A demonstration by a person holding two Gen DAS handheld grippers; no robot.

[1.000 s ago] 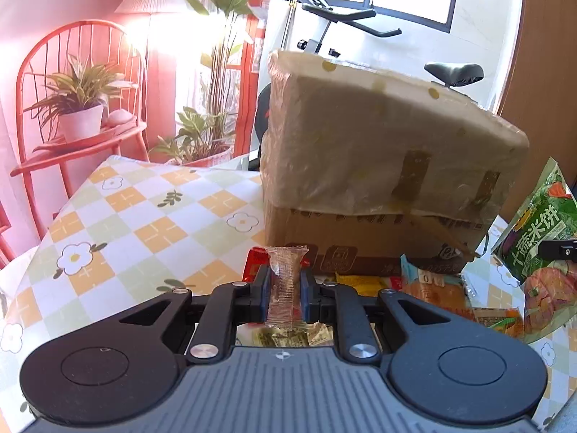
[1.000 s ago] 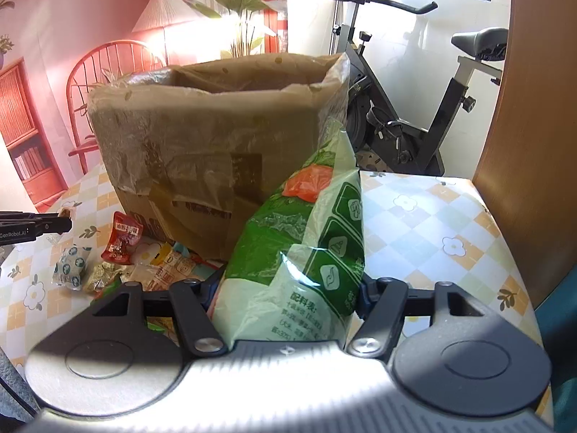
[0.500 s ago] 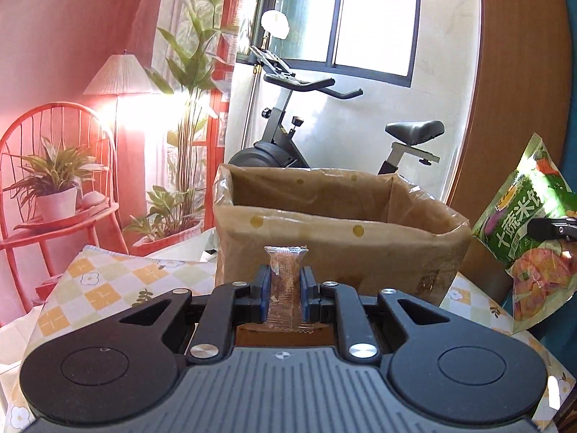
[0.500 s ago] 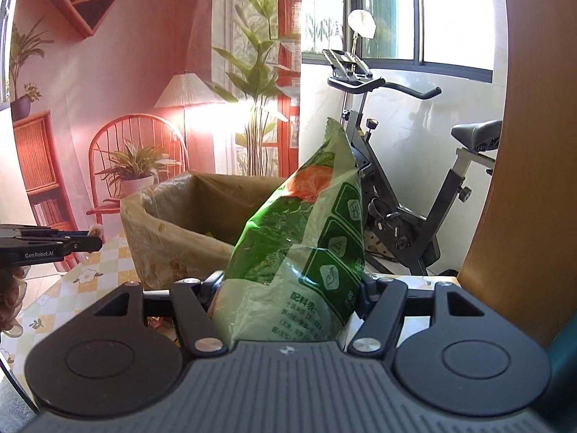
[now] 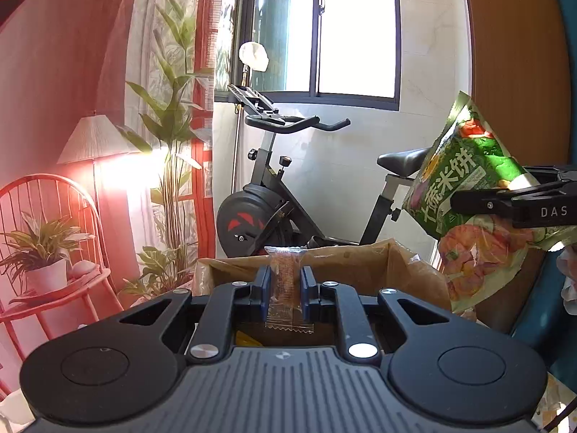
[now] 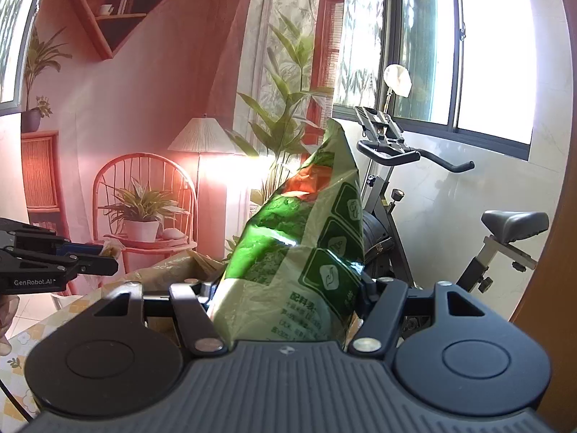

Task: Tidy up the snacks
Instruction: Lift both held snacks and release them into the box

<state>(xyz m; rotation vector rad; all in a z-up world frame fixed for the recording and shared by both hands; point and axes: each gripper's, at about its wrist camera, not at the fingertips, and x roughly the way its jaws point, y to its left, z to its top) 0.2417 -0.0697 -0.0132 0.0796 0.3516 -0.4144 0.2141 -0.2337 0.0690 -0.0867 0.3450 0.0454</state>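
My left gripper (image 5: pixel 285 281) is shut on a small clear-wrapped brown biscuit (image 5: pixel 286 281), held upright above the near rim of the paper-lined cardboard box (image 5: pixel 360 263). My right gripper (image 6: pixel 288 288) is shut on a large green rice-cracker bag (image 6: pixel 306 252), which stands tall between its fingers. The same green bag (image 5: pixel 465 187) hangs at the right of the left wrist view, higher than the box. In the right wrist view the left gripper (image 6: pixel 108 254) shows at the left edge, and the box (image 6: pixel 169 270) sits low behind the fingers.
An exercise bike (image 5: pixel 274 198) stands behind the box below the window. A red chair with a potted plant (image 5: pixel 43 263), a floor lamp (image 5: pixel 93 140) and tall plants fill the left. A wooden panel (image 5: pixel 519 54) rises at the right. A bit of checked tablecloth (image 6: pixel 21 342) shows.
Both grippers have risen with their snacks. The box has dropped from filling the views to a low strip, its open top now seen. The loose snacks on the table have gone out of sight.
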